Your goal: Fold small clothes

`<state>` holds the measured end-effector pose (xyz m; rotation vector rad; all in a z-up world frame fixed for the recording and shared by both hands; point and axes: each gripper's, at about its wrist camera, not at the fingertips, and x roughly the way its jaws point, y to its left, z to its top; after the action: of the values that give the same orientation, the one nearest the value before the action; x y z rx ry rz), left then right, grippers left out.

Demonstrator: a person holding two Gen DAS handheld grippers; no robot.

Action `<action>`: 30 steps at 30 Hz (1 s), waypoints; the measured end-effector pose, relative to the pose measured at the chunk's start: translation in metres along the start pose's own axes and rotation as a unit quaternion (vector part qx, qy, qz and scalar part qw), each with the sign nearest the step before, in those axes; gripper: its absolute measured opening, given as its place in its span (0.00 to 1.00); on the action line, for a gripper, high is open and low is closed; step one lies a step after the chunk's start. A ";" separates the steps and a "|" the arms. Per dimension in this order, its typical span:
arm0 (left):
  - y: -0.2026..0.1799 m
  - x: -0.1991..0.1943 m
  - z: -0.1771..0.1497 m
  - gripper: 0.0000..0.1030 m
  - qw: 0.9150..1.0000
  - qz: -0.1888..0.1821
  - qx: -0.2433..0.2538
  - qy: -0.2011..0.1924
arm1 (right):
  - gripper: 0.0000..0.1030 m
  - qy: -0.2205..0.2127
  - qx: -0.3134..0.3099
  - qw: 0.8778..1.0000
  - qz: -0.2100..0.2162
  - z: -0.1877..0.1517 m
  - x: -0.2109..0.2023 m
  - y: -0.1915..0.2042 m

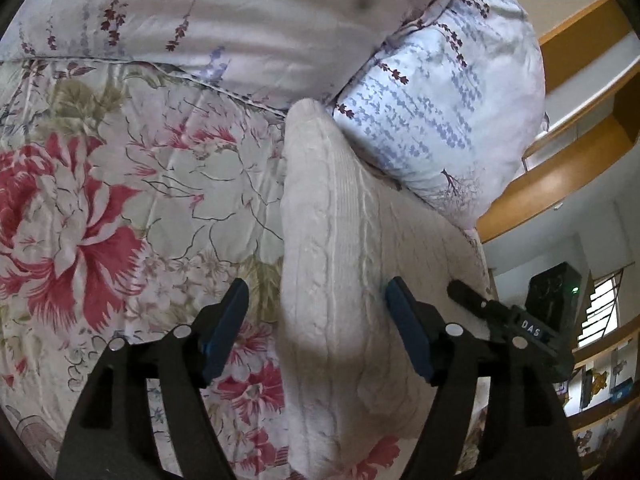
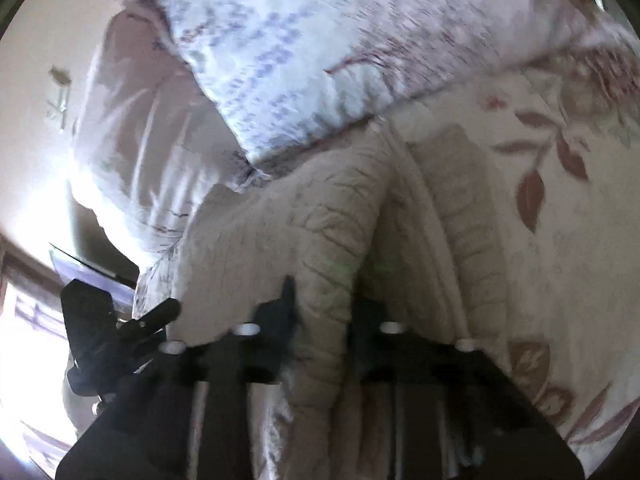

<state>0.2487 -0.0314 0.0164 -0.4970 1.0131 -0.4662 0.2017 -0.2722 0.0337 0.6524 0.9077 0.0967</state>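
The cream cable-knit garment (image 1: 340, 280) lies on my flower-printed quilt (image 1: 120, 200), folded into a long narrow shape that runs away from me toward the pillows. Its far end touches the lavender-print pillow (image 1: 440, 120), and a second, paler pillow (image 1: 240, 20) sits just beside that one.

My left tongs (image 1: 316, 304) are released: the two blue-padded fingers (image 1: 224, 328) stand wide apart with the knit between them, and neither pad is pressing the cloth that I can see. Just to their right, over the knit's edge, I see my right tongs (image 1: 516, 328) from the side, bearing a small label.

From my right wrist view, which is blurred, the right tongs (image 2: 324, 312) are clenched on a raised ridge of the knit (image 2: 320, 240), the dark fingers close on either side of the bunched fold. The quilt (image 2: 560, 240) spreads to the right there, and the lavender pillow (image 2: 320, 60) rests above, touching the garment's end.

Beyond the bed, a wooden shelf (image 1: 560, 176) stands near a window (image 1: 600, 304).
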 end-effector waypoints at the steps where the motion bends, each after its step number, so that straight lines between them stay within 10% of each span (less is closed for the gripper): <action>1: 0.000 0.000 -0.001 0.70 1.000 0.000 0.002 -0.001 | 0.18 -0.012 -0.020 1.000 -0.013 0.001 -0.003 0.007; 13: -0.023 0.000 -0.013 0.79 0.997 0.010 0.070 -0.012 | 0.17 -0.116 -0.148 0.972 -0.141 0.011 -0.040 0.041; 30: -0.036 0.011 -0.025 0.79 0.995 0.006 0.097 0.003 | 0.16 -0.134 -0.138 0.969 -0.157 0.005 -0.058 0.025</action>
<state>0.2263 -0.0709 0.0197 -0.3152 0.9649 -0.5501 0.1733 -0.2743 0.0908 0.2491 0.7087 -0.1458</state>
